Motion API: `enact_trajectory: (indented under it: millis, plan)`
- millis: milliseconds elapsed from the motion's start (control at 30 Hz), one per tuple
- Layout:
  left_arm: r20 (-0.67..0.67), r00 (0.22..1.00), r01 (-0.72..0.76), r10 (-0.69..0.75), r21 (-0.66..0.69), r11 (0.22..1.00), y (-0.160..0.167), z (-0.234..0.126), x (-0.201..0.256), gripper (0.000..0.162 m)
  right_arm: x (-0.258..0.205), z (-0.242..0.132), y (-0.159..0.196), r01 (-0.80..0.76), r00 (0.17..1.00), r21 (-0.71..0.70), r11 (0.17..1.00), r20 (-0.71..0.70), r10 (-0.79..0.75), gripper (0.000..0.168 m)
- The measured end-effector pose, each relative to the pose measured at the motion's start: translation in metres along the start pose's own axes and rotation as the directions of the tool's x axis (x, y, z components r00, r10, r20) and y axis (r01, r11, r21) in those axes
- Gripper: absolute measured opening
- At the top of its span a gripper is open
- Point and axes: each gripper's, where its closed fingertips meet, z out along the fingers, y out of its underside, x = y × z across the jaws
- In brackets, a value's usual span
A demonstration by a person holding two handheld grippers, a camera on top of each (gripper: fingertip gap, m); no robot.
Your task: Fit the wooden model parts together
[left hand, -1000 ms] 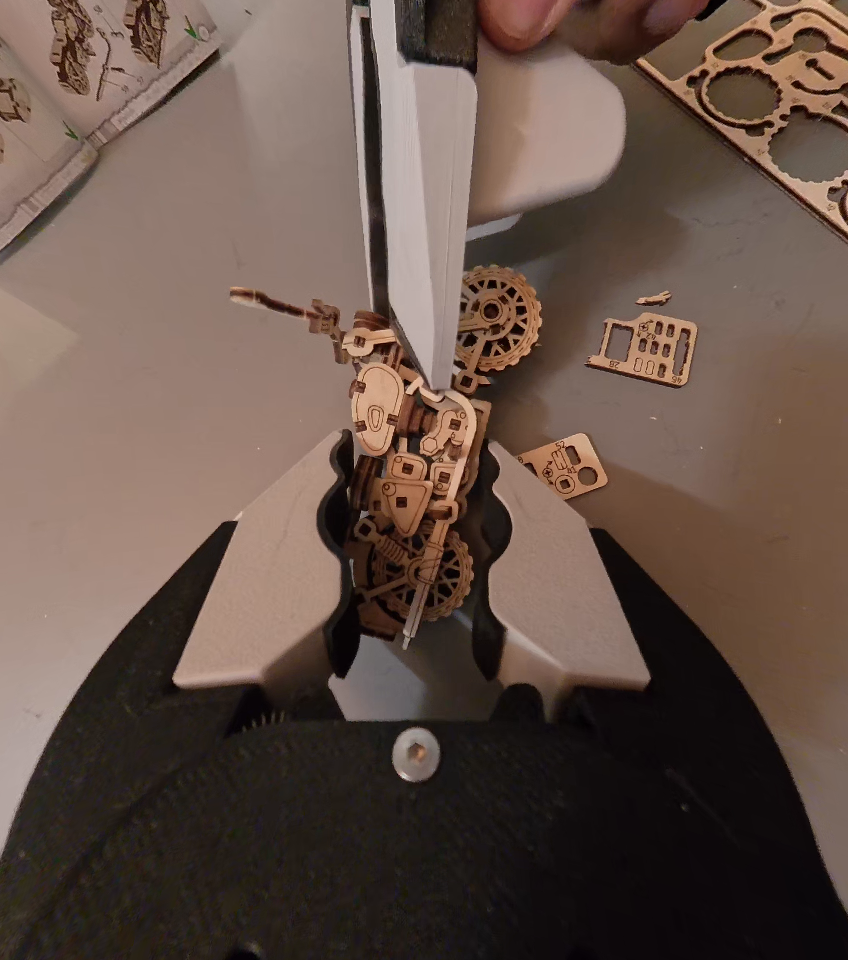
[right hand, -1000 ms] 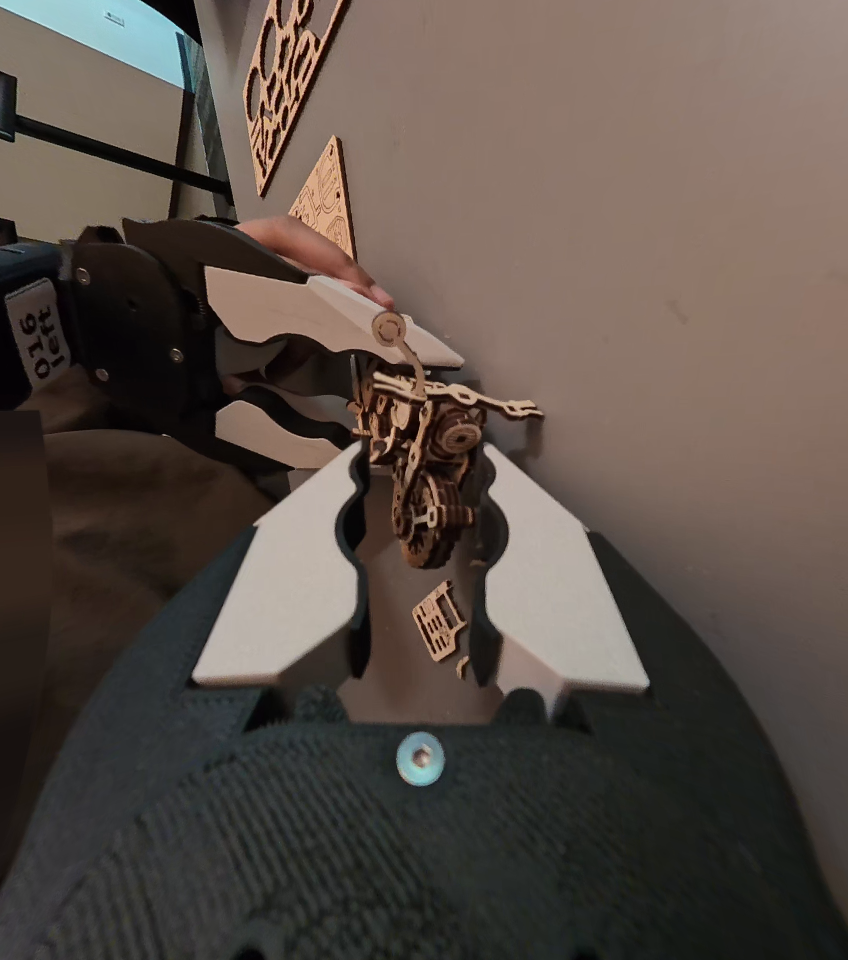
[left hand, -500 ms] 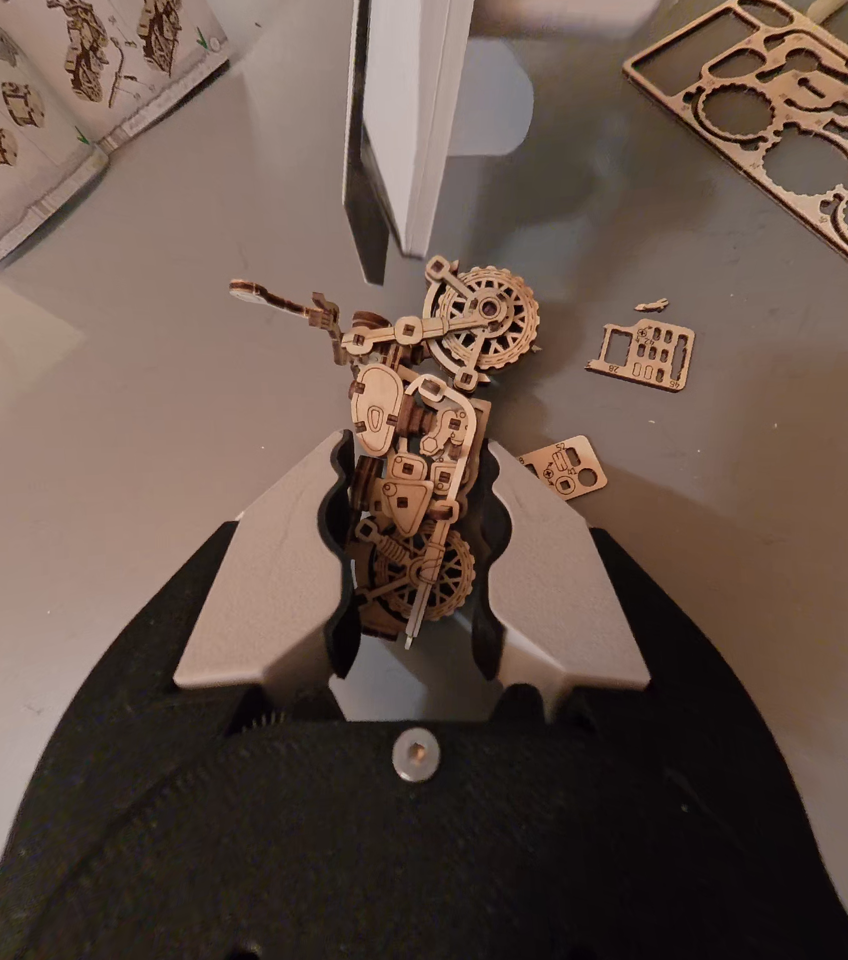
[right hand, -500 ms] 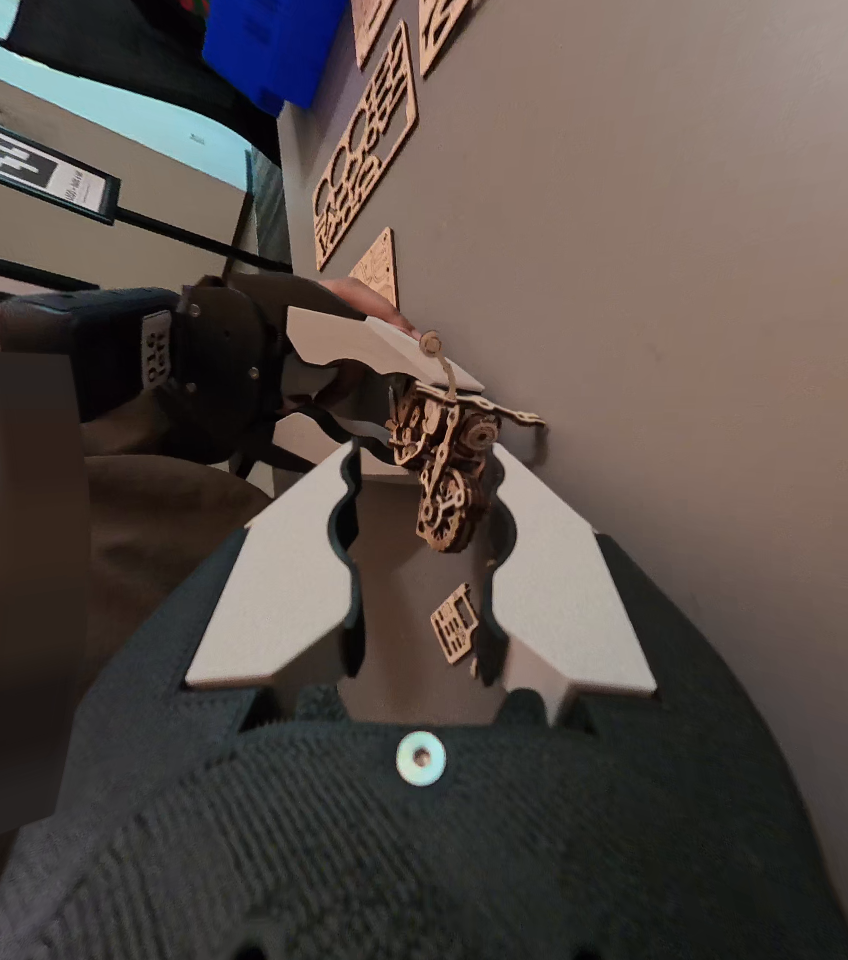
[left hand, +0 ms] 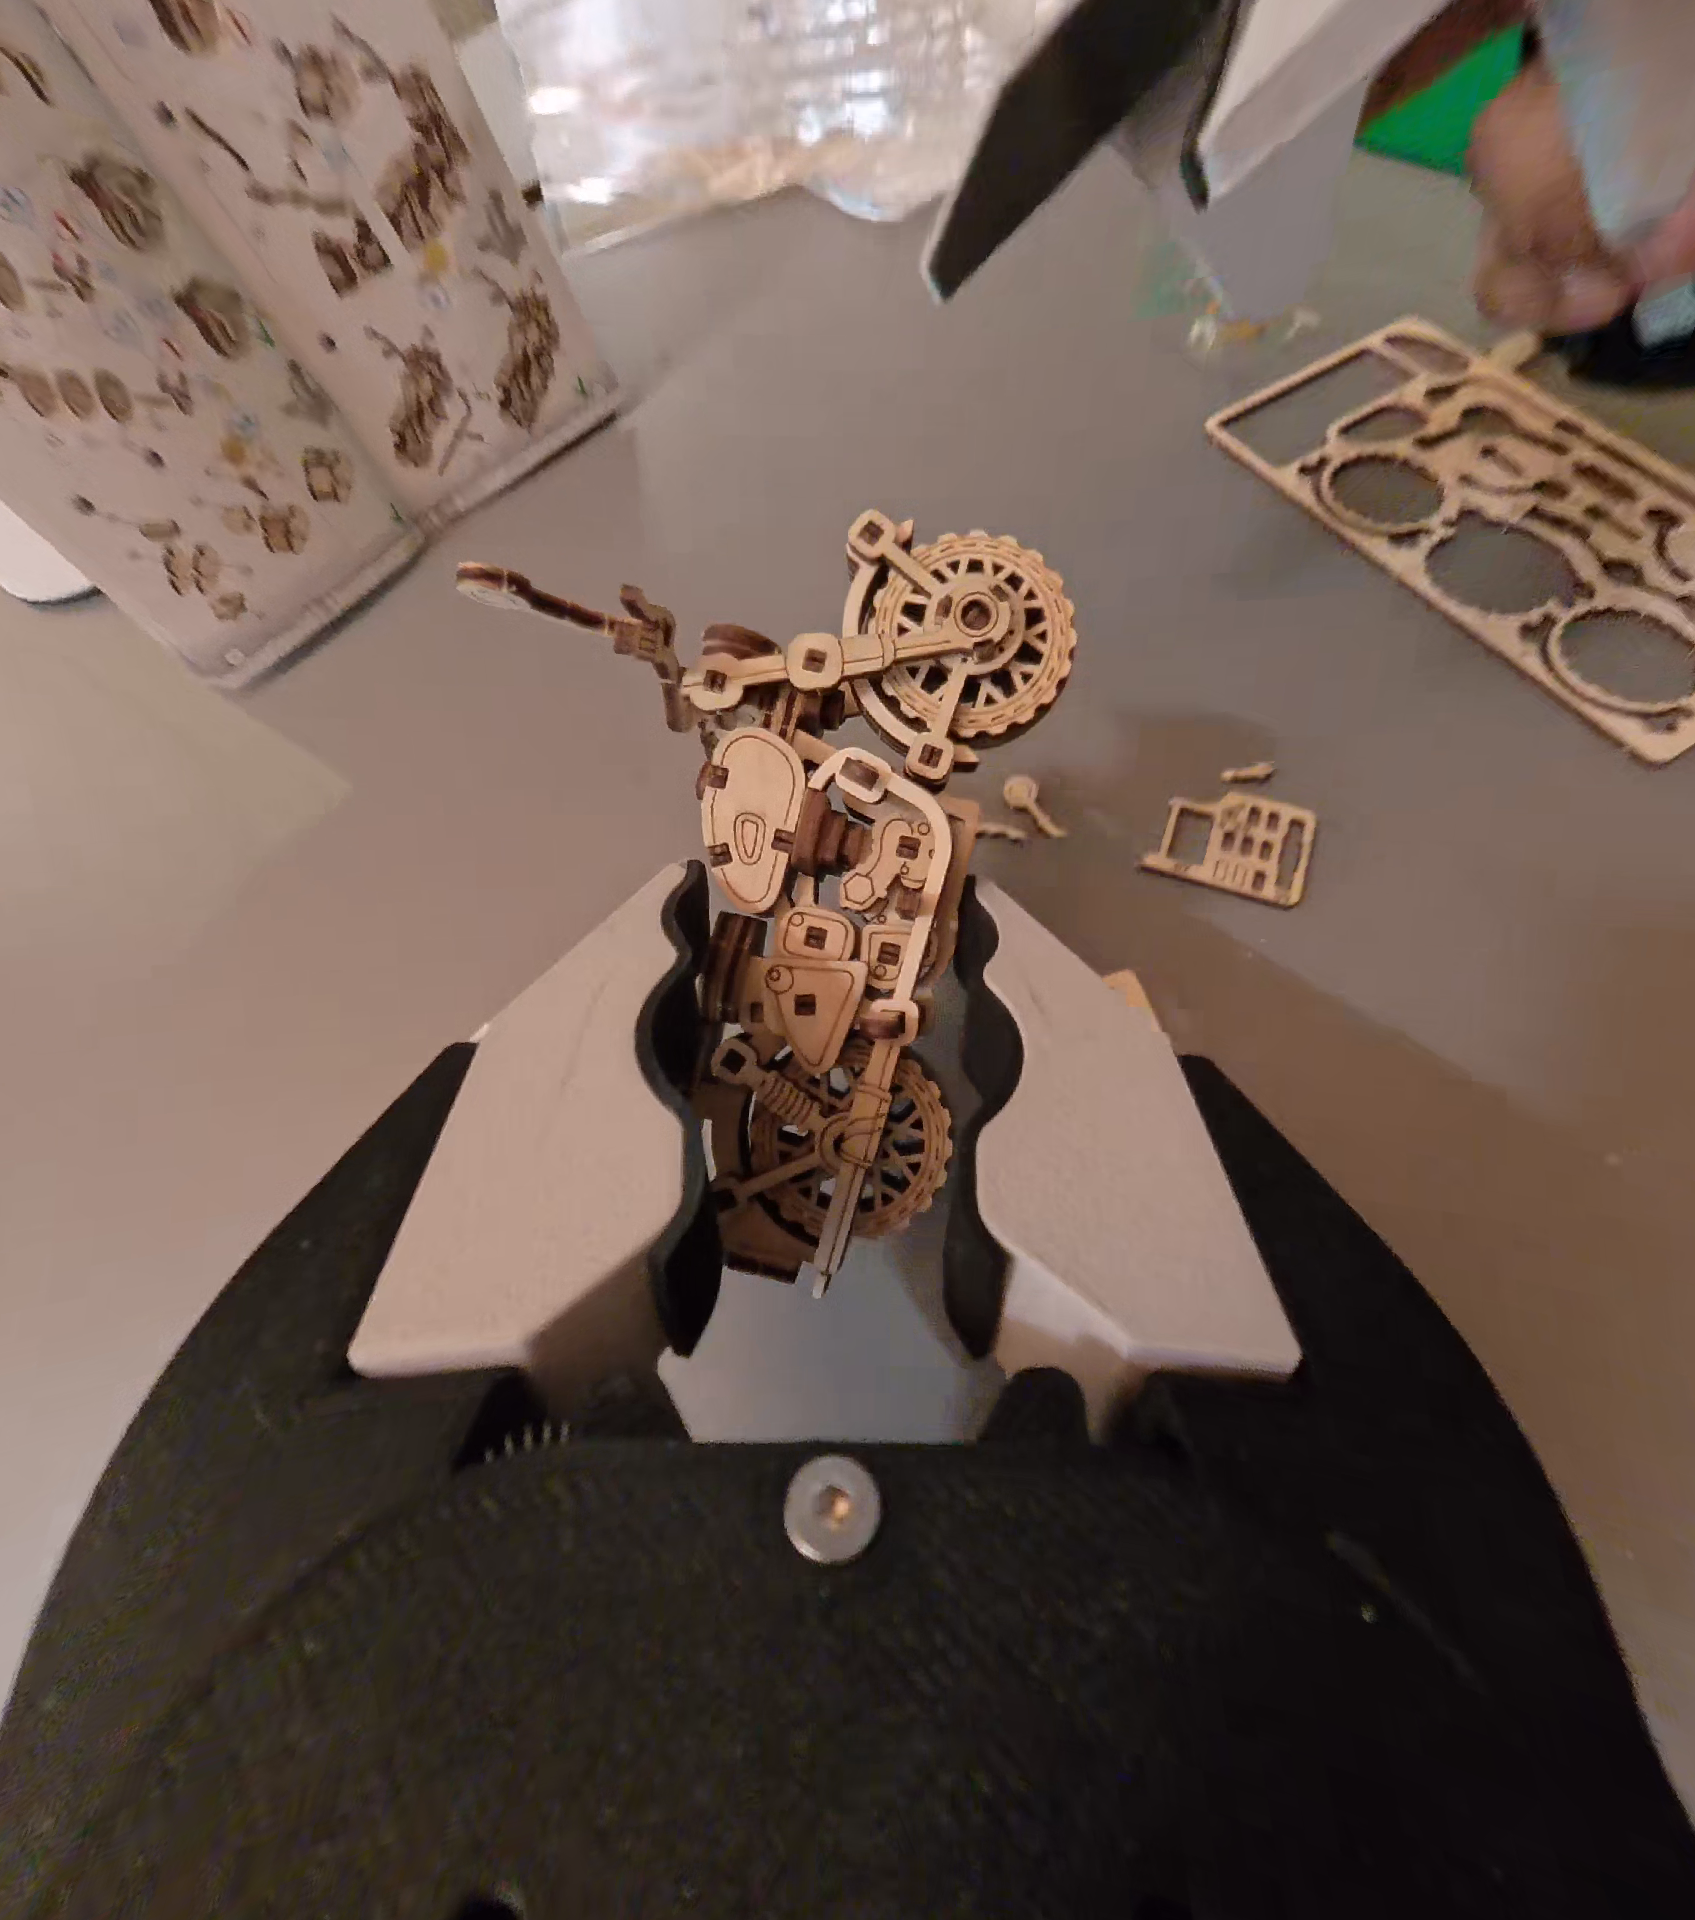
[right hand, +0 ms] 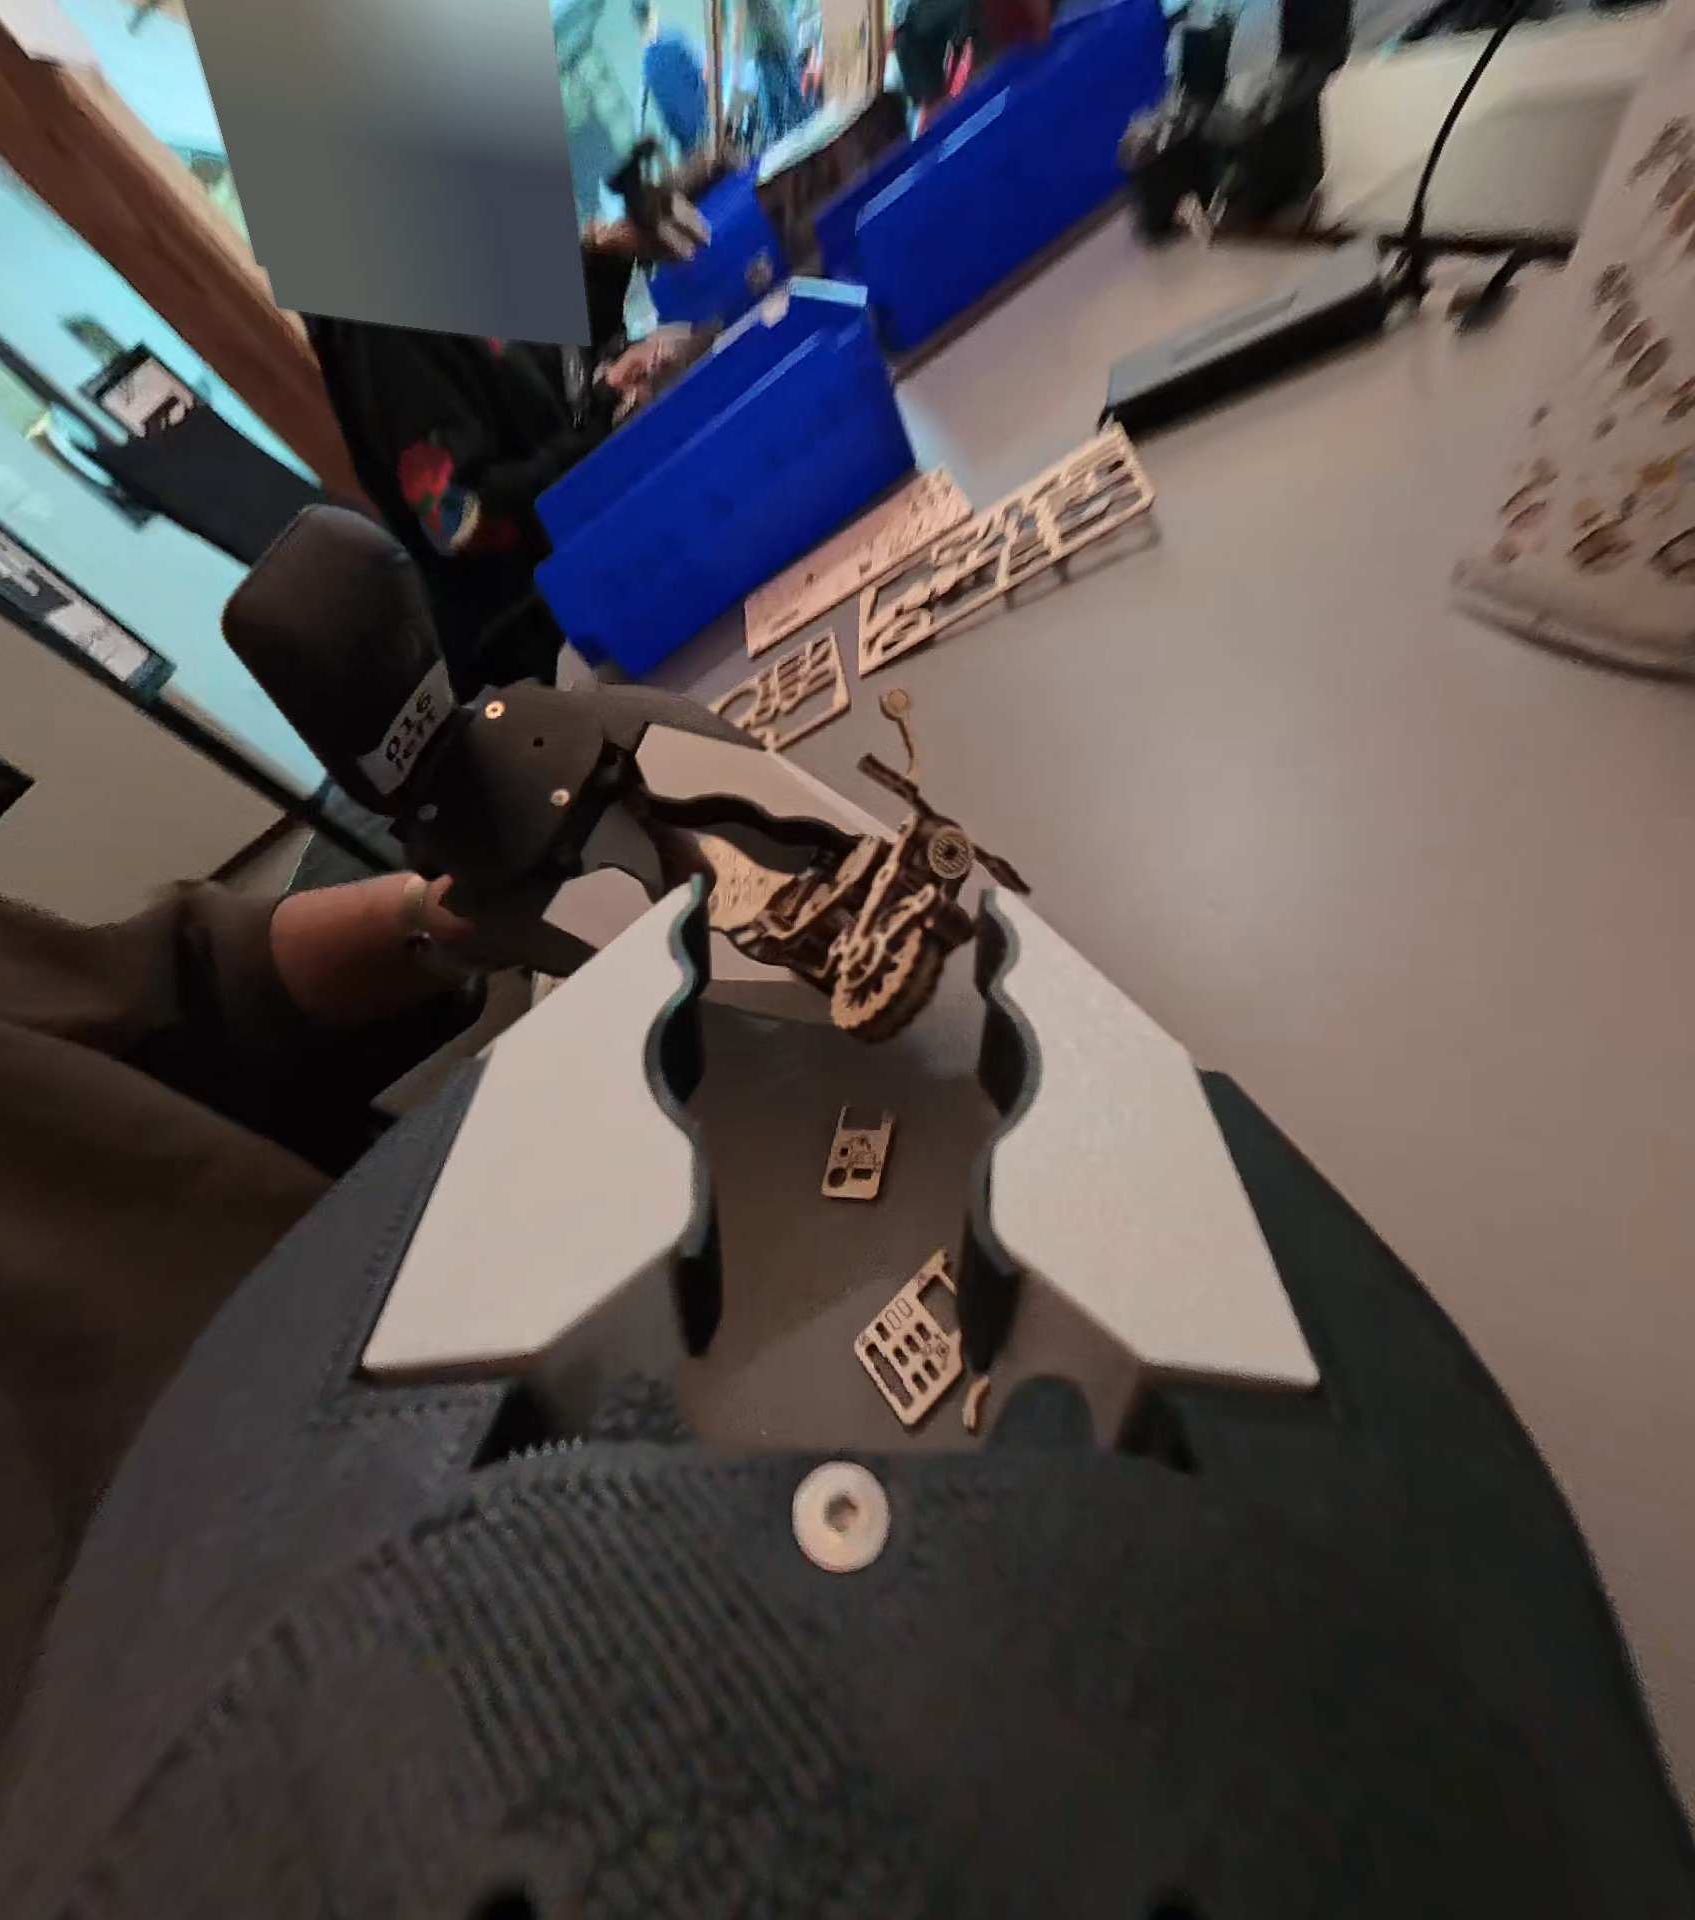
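The left gripper (left hand: 827, 935) is closed on the wooden motorcycle model (left hand: 827, 914), its two fingers pressing the sides of the body near the rear wheel. The model points away from the camera, held off the grey table (left hand: 199, 935), with the front wheel (left hand: 973, 634) at the far end and a handlebar (left hand: 552, 608) sticking out to the left.

Just past the model on the right, small loose wooden pieces lie on the table: a little slotted offcut (left hand: 1227, 847) and a few tiny bits (left hand: 1030, 800) beside it. Farther right lies a large punched-out wooden sheet (left hand: 1539, 551) with round holes. On the far left stands an open instruction booklet (left hand: 230, 291).

The right gripper (right hand: 838, 925) is empty, its fingers spread wide apart. It hangs above the table, well clear of the model, with two small offcuts (right hand: 858, 1153) on the table seen between its fingers. In the left wrist view it shows blurred at the far right edge (left hand: 1238, 135). Beyond it more wooden sheets (right hand: 1009, 551) lie on the table in front of blue bins (right hand: 718, 499).
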Motion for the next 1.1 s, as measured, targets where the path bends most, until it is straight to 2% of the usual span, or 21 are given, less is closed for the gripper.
enact_trajectory:
  millis: [133,300,567,800,967,1100]
  plan:
    - [0.015,1.0,-0.01,0.009,0.055,0.998,-0.015,-0.011,0.006,0.046,-0.009,-0.013,0.015,0.014,0.998,0.118,0.993,-0.064,-0.006,0.044]
    - [-0.005,1.0,0.002,-0.002,0.076,0.997,-0.023,-0.018,0.022,0.046,-0.031,0.0,0.046,-0.094,0.995,0.151,0.984,-0.002,0.096,0.036]
    - [0.01,0.999,0.032,-0.034,0.139,0.99,-0.039,-0.026,0.037,0.045,-0.04,-0.004,0.045,-0.267,0.963,0.367,0.891,0.077,0.257,0.019]
    - [0.046,0.999,0.021,-0.028,0.147,0.989,-0.038,-0.026,0.037,0.045,-0.045,0.004,0.047,-0.318,0.948,0.395,0.862,0.111,0.298,0.017]
    - [0.067,0.997,0.024,-0.034,0.145,0.989,-0.036,-0.023,0.037,0.045,-0.043,0.002,0.046,-0.365,0.929,0.482,0.797,0.137,0.342,0.007]
    - [0.079,0.996,0.024,-0.035,0.138,0.99,-0.034,-0.02,0.039,0.045,-0.041,0.005,0.049,-0.394,0.916,0.485,0.78,0.144,0.374,0.006]
